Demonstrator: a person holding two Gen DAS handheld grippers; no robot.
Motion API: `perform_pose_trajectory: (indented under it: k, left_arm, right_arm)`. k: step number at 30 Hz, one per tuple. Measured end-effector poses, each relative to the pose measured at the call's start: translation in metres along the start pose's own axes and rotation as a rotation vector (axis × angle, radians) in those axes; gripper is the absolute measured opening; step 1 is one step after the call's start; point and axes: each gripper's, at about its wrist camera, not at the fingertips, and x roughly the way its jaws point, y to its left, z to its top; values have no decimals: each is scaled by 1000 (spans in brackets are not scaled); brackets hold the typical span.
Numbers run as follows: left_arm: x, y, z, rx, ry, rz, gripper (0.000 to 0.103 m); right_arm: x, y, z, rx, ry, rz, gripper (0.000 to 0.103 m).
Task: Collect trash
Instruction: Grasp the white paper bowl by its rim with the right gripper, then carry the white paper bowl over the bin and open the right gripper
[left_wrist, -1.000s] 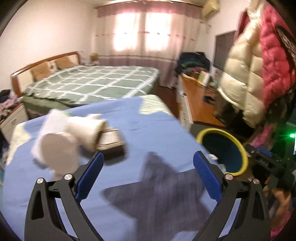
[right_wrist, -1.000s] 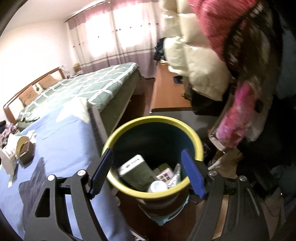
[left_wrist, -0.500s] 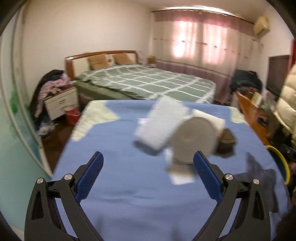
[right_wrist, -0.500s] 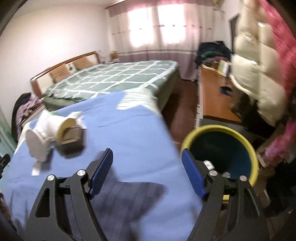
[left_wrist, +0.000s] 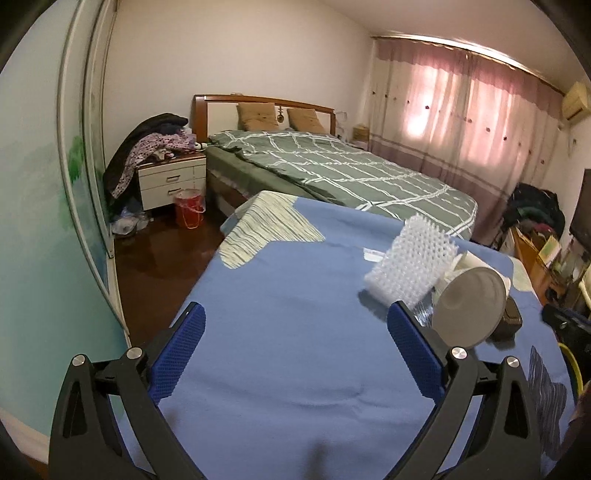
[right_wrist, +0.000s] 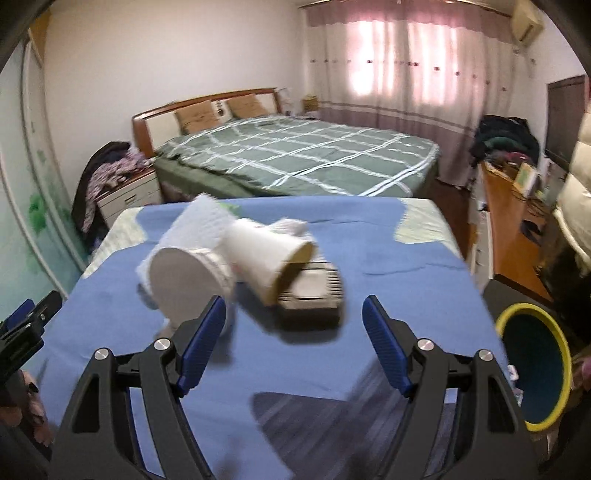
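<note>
A pile of trash lies on the blue-covered table (right_wrist: 332, 236): a white foam net sleeve (left_wrist: 410, 267), a white paper cup on its side (right_wrist: 267, 256), a white round lidded tub (right_wrist: 184, 282) and a small dark box (right_wrist: 314, 299). In the left wrist view the tub (left_wrist: 469, 310) sits just beyond the right finger. My right gripper (right_wrist: 293, 338) is open and empty, just short of the pile. My left gripper (left_wrist: 295, 354) is open and empty, left of the pile. The yellow-rimmed bin (right_wrist: 532, 365) stands off the table's right edge.
A green checked bed (right_wrist: 295, 155) stands behind the table. A nightstand (left_wrist: 171, 181) piled with clothes and a red bucket (left_wrist: 189, 207) are at the left. A wooden desk (right_wrist: 513, 229) with clutter runs along the right. The left gripper shows at the right wrist view's left edge (right_wrist: 26, 325).
My right gripper has swung left from above the bin to face the trash pile. My left gripper has swung left, so the pile now sits at its right.
</note>
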Motion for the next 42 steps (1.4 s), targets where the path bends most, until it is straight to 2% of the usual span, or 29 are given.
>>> perform_pose_trajectory:
  k: [6, 9, 13, 15, 16, 17, 30, 36, 42]
  left_arm:
    - [-3, -4, 0, -1, 1, -5, 97]
    - [-3, -9, 0, 8, 1, -9, 97]
    - [-2, -13, -2, 14, 8, -18, 98]
    - [-2, -14, -4, 19, 8, -22, 98]
    - [-3, -13, -4, 22, 8, -24, 98]
    - [-2, -15, -5, 26, 7, -25, 98]
    - [-2, -20, -7, 50, 20, -38, 98]
    - [-2, -23, -8, 69, 23, -37, 98]
    - [-1, -25, -10, 83, 28, -40, 98]
  right_arm:
    - [21, 24, 10, -45, 25, 26, 71]
    - [37, 35, 14, -58, 51, 36, 62]
    - [55, 42, 15, -53, 83, 43, 44]
    - [62, 40, 15, -46, 96, 43, 28]
    - [64, 38, 14, -37, 108, 51, 11]
    - [65, 37, 13, -33, 113, 54, 7]
    - [22, 9, 7, 32, 59, 92, 5]
    - [-8, -41, -3, 126, -4, 14, 5]
    - [-30, -113, -18, 273, -51, -137, 5]
